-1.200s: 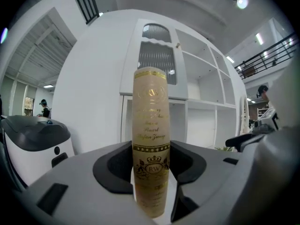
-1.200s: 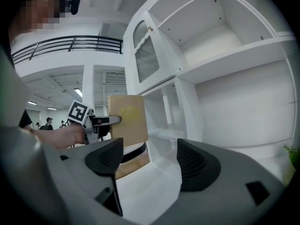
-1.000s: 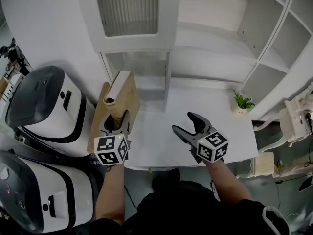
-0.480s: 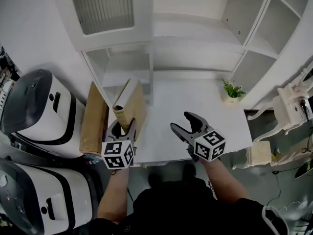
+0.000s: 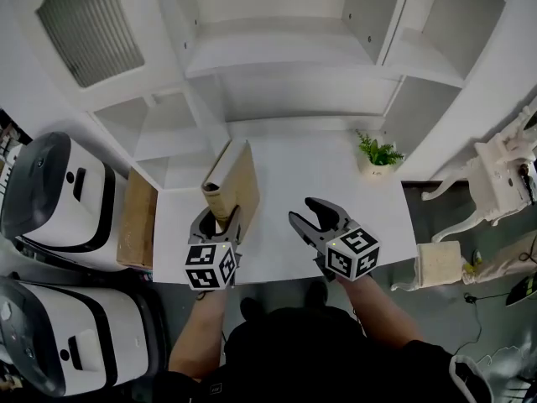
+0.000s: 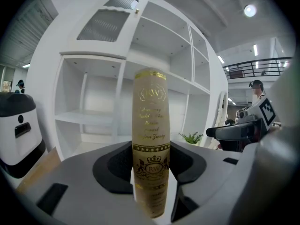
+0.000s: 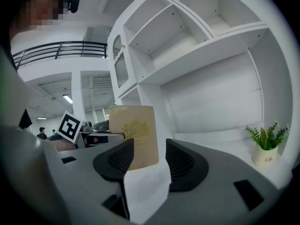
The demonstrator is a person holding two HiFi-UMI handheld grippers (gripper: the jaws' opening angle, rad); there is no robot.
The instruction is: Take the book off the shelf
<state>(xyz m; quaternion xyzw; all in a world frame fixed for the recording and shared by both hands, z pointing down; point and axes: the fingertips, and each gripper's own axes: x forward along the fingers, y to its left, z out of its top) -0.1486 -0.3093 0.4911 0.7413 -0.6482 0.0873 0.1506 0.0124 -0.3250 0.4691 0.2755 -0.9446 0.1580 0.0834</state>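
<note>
The book is tan with gold print and stands upright over the white desk. My left gripper is shut on its lower spine. In the left gripper view the gold-lettered spine rises between the two dark pads of the left gripper. My right gripper hovers over the desk to the right of the book. Its jaws have just been closing, with nothing between them. In the right gripper view the book's cover shows beyond the right gripper, apart from it.
A white shelf unit with bare compartments backs the desk. A small potted plant stands at the desk's back right. A brown board leans at the desk's left end beside two white-and-black machines. A white chair is at the right.
My left gripper has carried the book rightward from the desk's left end toward its middle, leaving the brown board behind. The right gripper's jaws have narrowed and it shifted slightly left.
</note>
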